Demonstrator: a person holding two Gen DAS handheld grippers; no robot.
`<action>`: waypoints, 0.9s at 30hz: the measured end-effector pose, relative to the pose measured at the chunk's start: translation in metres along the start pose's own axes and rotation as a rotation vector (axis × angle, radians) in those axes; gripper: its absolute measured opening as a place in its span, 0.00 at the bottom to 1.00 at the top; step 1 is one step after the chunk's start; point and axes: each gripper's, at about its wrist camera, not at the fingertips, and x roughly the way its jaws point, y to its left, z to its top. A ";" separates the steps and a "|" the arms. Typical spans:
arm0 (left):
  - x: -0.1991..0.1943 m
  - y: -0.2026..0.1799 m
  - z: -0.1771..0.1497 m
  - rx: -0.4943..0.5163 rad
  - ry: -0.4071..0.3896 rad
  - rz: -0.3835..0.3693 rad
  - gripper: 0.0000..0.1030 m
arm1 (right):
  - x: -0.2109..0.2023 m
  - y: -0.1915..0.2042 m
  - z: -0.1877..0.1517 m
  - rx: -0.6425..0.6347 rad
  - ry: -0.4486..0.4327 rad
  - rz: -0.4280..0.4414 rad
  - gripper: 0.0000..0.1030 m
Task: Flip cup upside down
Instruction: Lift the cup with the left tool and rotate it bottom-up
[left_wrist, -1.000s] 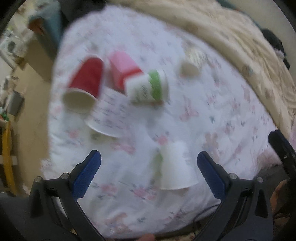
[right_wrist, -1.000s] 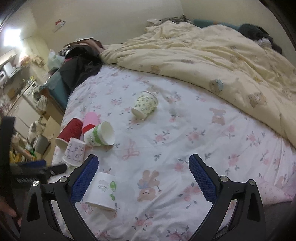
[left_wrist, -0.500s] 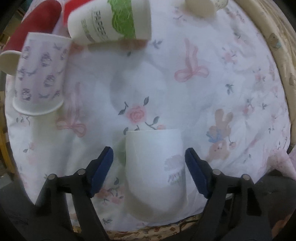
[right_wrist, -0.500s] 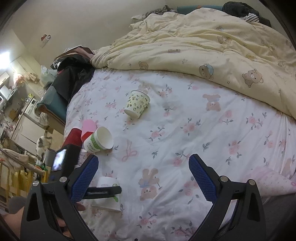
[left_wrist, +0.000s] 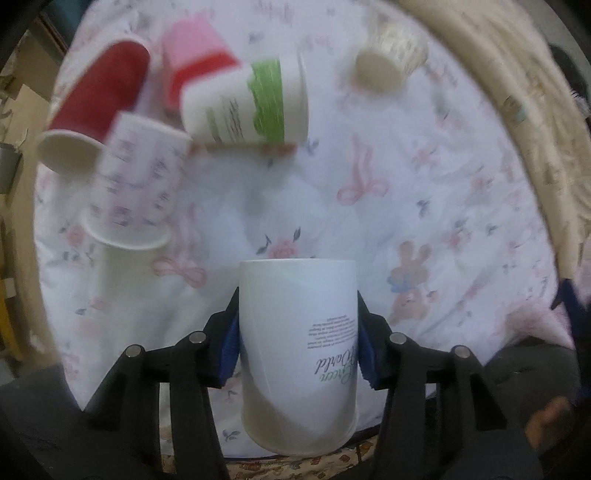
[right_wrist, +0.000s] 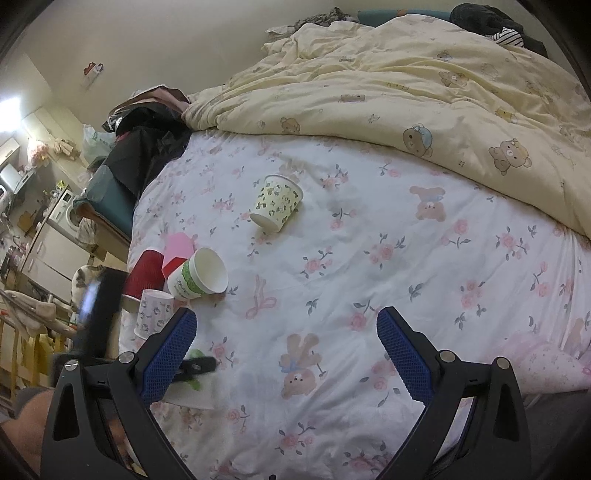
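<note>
A white paper cup (left_wrist: 297, 354) with upside-down script fills the lower middle of the left wrist view. My left gripper (left_wrist: 297, 350) is shut on it, its blue pads pressed on both sides. The cup's closed base points away from the camera and its open rim is nearest the lens. In the right wrist view the cup is mostly hidden behind my right gripper's left finger; only a white patch with green (right_wrist: 195, 384) shows. My right gripper (right_wrist: 284, 354) is open and empty above the floral sheet.
Several other cups lie on their sides on the bed sheet (right_wrist: 369, 277): a red one (left_wrist: 96, 107), a pink one (left_wrist: 192, 62), a green-banded one (left_wrist: 251, 103), a purple-patterned one (left_wrist: 136, 184) and a leaf-patterned one (right_wrist: 279, 203). A yellow duvet (right_wrist: 424, 92) covers the far side.
My left gripper has closed on the white cup and the view has pulled back from the sheet. My right gripper has shifted slightly, still open.
</note>
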 end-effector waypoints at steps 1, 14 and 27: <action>-0.009 0.003 -0.003 0.005 -0.030 -0.010 0.47 | 0.001 0.001 0.000 -0.004 0.003 -0.002 0.97; -0.068 0.057 -0.006 0.027 -0.236 -0.016 0.47 | 0.017 0.023 -0.013 -0.102 0.055 -0.015 0.97; -0.062 0.070 -0.008 -0.032 -0.303 -0.096 0.47 | 0.037 0.056 -0.018 -0.204 0.148 0.129 0.97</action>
